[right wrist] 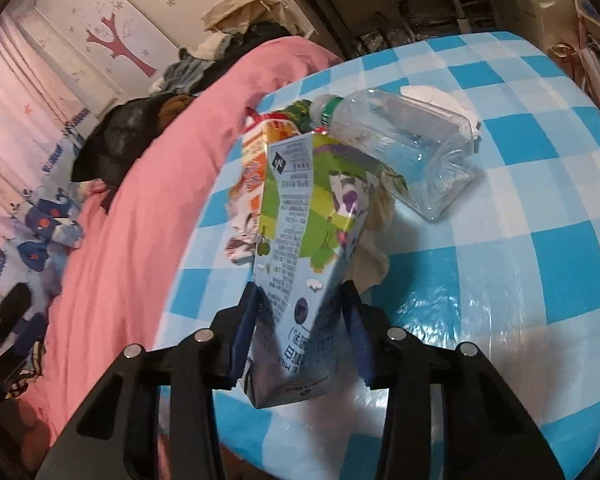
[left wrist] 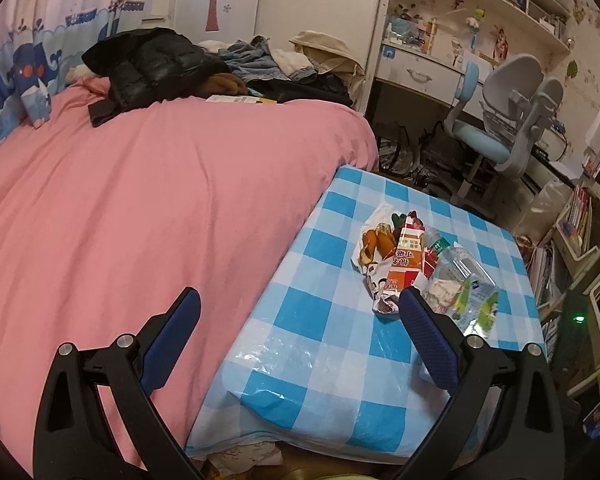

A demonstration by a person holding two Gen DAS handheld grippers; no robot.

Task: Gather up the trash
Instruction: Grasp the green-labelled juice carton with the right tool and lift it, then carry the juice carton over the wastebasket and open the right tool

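Observation:
A pile of trash lies on the blue-and-white checked table [left wrist: 320, 320]: an orange snack wrapper [left wrist: 406, 258], a clear plastic bottle [left wrist: 456, 264] with a green cap, crumpled tissue [left wrist: 440, 292] and a blue-green milk carton [left wrist: 478, 302]. My left gripper [left wrist: 300, 308] is open and empty, near the pile's front edge. In the right wrist view my right gripper [right wrist: 302, 300] is shut on the milk carton [right wrist: 300, 216] and holds it above the table [right wrist: 520, 280]. The bottle [right wrist: 400, 148], the wrapper [right wrist: 252, 168] and the tissue [right wrist: 432, 96] lie behind it.
A bed with a pink cover [left wrist: 140, 208] adjoins the table's left side, with dark clothes [left wrist: 152, 64] piled at its far end. A desk chair [left wrist: 496, 120], desk shelves [left wrist: 480, 8] and book racks [left wrist: 580, 220] stand beyond and right of the table.

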